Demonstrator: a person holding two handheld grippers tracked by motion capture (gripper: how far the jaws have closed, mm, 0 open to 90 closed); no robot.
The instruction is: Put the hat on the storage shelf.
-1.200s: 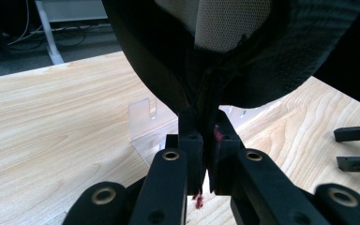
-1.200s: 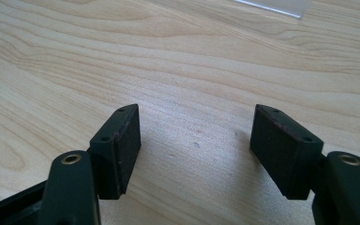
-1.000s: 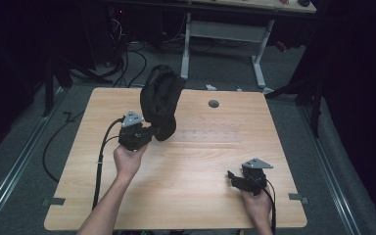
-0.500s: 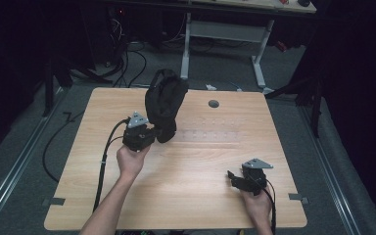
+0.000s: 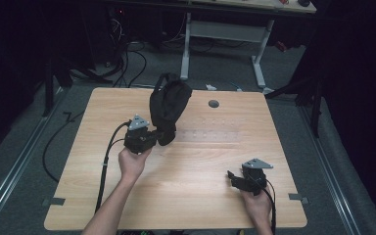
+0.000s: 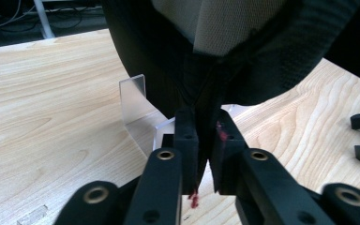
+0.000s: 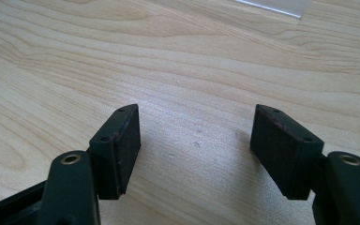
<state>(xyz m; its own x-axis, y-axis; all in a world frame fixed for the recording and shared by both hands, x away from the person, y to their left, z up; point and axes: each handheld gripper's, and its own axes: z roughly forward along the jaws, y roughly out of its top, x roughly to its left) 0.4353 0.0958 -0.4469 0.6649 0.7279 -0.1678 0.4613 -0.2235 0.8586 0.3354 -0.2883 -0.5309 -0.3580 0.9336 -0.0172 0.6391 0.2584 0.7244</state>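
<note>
A black cap (image 5: 169, 104) with a pale mesh lining (image 6: 225, 23) stands upright at the middle of the wooden table (image 5: 200, 166), over a clear plastic stand (image 6: 135, 96). My left gripper (image 5: 159, 137) is at the cap's lower edge. In the left gripper view its jaws (image 6: 205, 140) pinch a fold of the black fabric; they have just been opening slightly, with the fabric still between the pads. My right gripper (image 5: 231, 177) rests near the table's front right, open, with bare wood between its pads (image 7: 194, 145).
A round cable hole (image 5: 213, 104) lies behind the cap to the right. A clear flat plate (image 7: 276, 5) lies on the wood ahead of the right gripper. Cables and a desk frame (image 5: 225, 34) stand on the floor beyond the far edge.
The left gripper and the cap have drifted slightly to the right. The right gripper has kept still.
</note>
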